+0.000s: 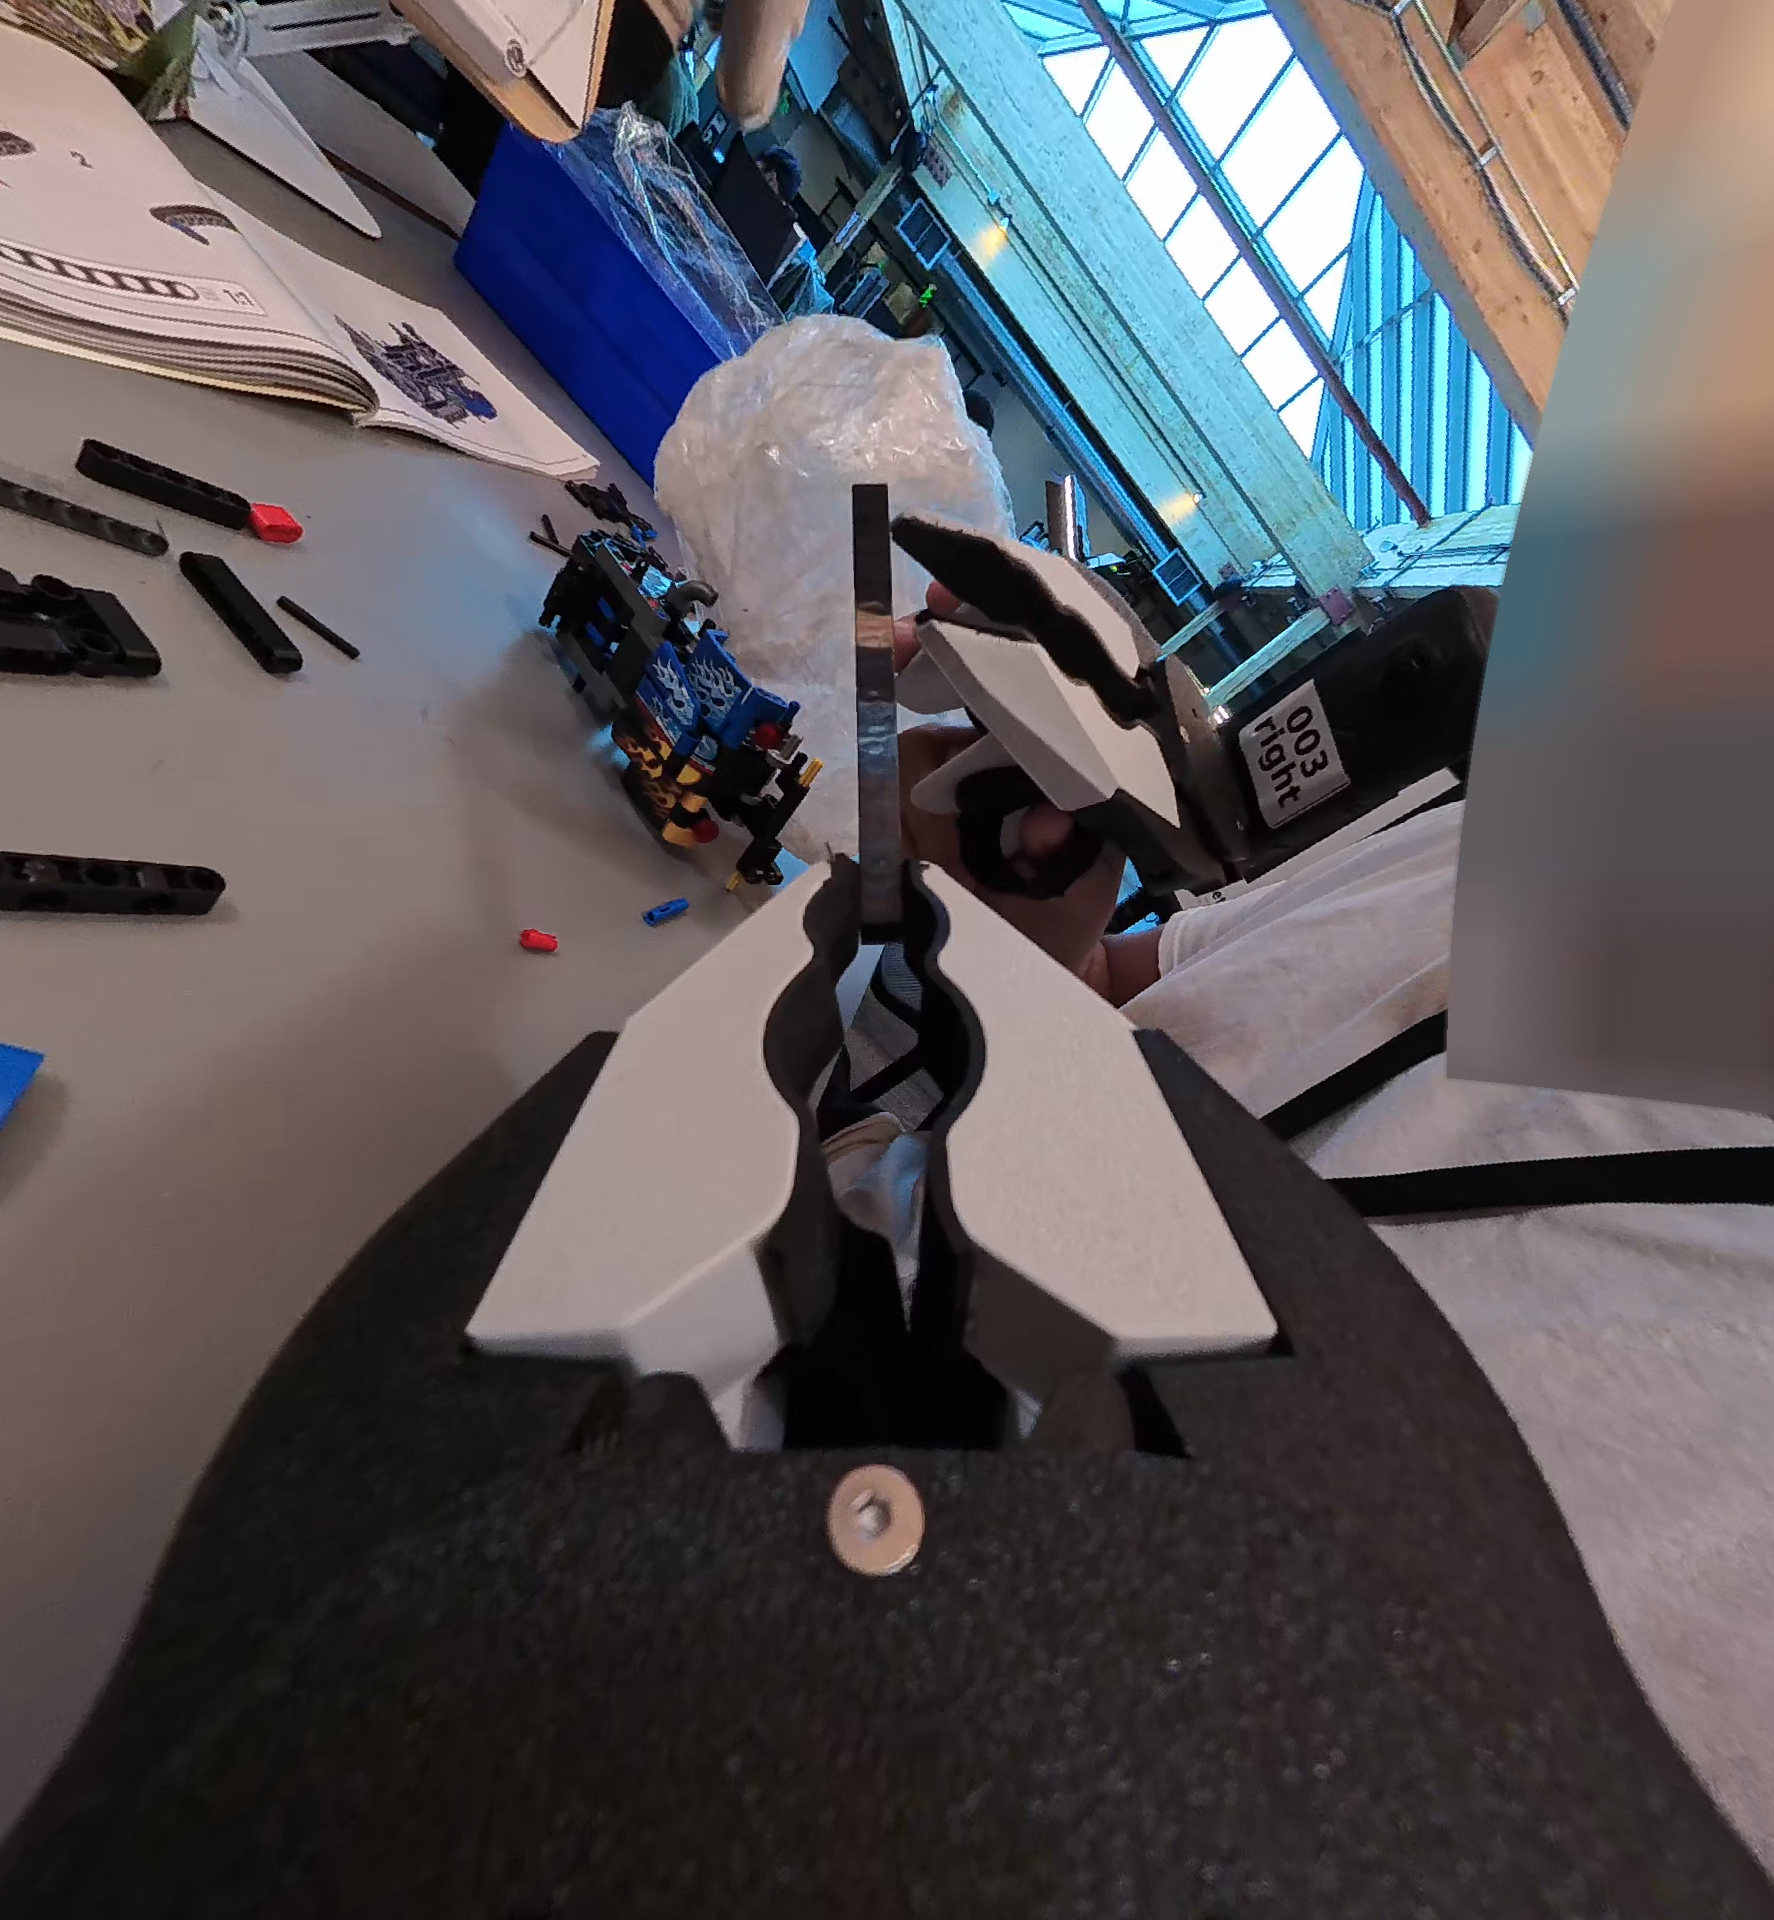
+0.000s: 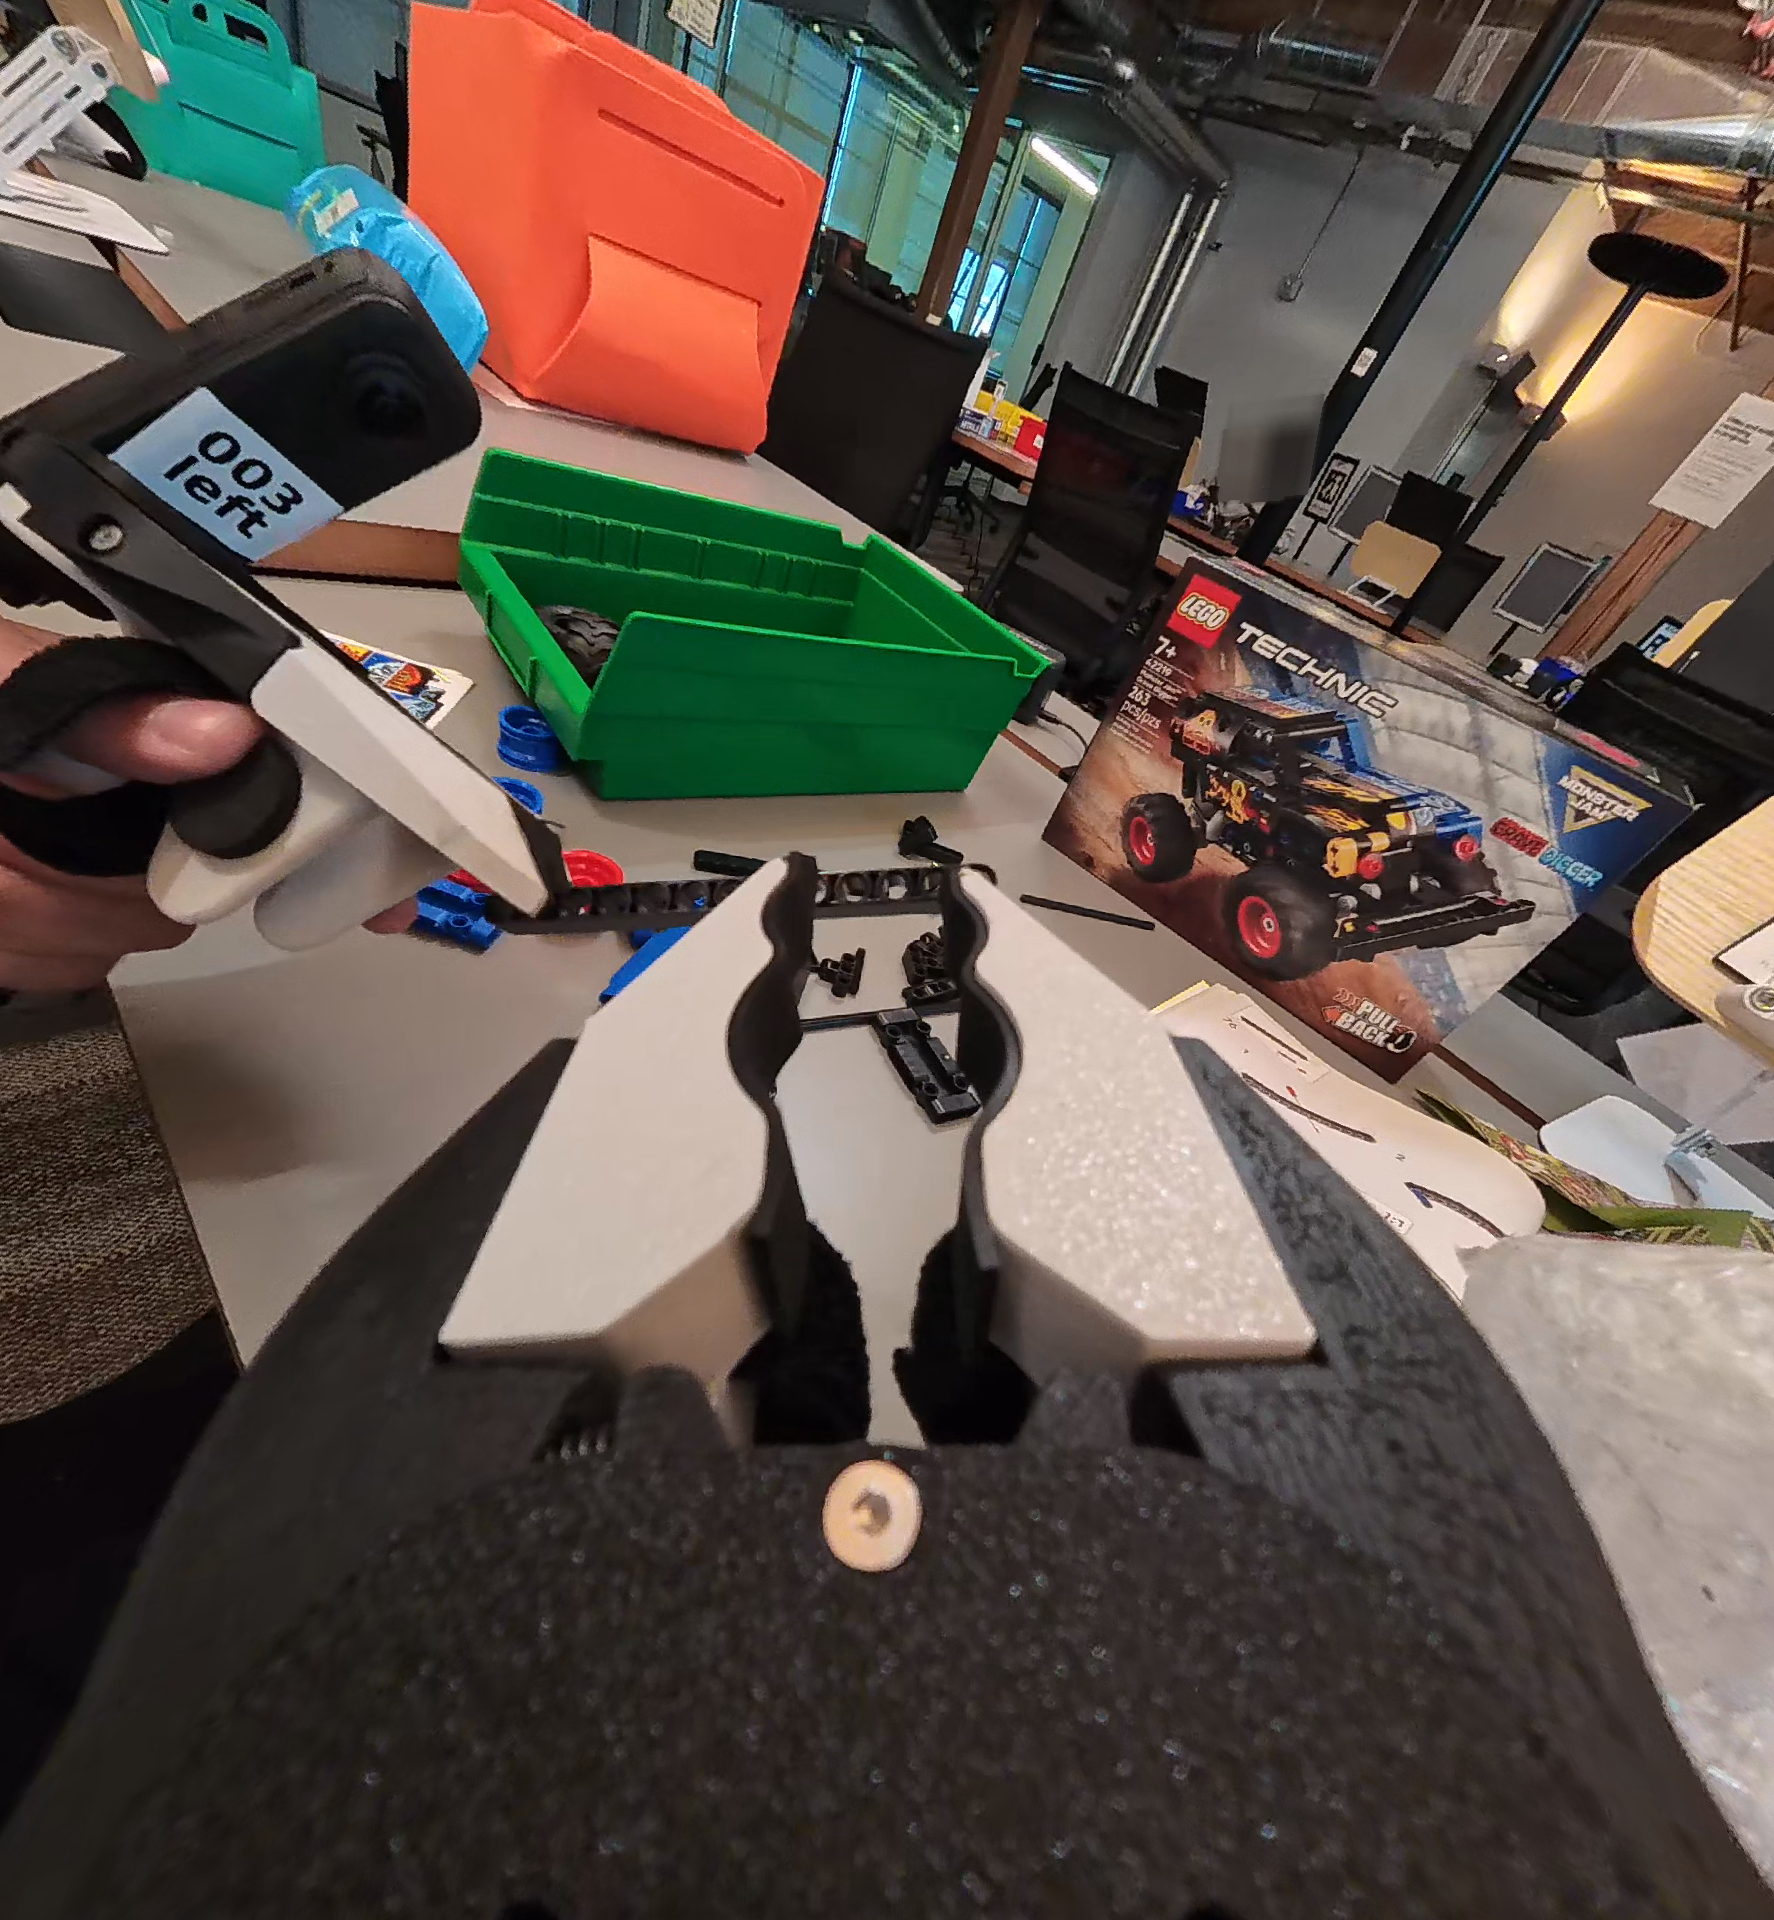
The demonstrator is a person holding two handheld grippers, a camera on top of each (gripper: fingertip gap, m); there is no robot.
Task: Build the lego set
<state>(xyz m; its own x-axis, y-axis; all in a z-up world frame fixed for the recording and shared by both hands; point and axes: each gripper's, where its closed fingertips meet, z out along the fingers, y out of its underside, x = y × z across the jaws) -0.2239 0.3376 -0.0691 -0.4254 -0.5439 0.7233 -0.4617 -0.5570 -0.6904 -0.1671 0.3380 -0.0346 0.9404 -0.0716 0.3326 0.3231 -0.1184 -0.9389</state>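
Observation:
My left gripper (image 1: 878, 899) is shut on one end of a long black holed beam (image 1: 872, 675) and holds it in the air above the grey table (image 1: 343, 1039). In the right wrist view the left gripper (image 2: 540, 883) holds the beam (image 2: 675, 896) level. My right gripper (image 2: 878, 883) is open, with the beam's free end lying across just beyond its fingertips. It also shows in the left wrist view (image 1: 914, 577), beside the beam's far end. A partly built blue and black truck (image 1: 675, 707) stands on the table.
Loose black beams (image 1: 72, 883), a red pin (image 1: 540, 940) and a blue pin (image 1: 665, 912) lie around. An open instruction book (image 1: 135, 291), a plastic bag (image 1: 821, 468), a green bin (image 2: 758, 675) holding a tyre (image 2: 576, 634), the set's box (image 2: 1361, 790) and small black parts (image 2: 924, 1049) are near. Some 7 cm of space lies between my two pairs of fingers.

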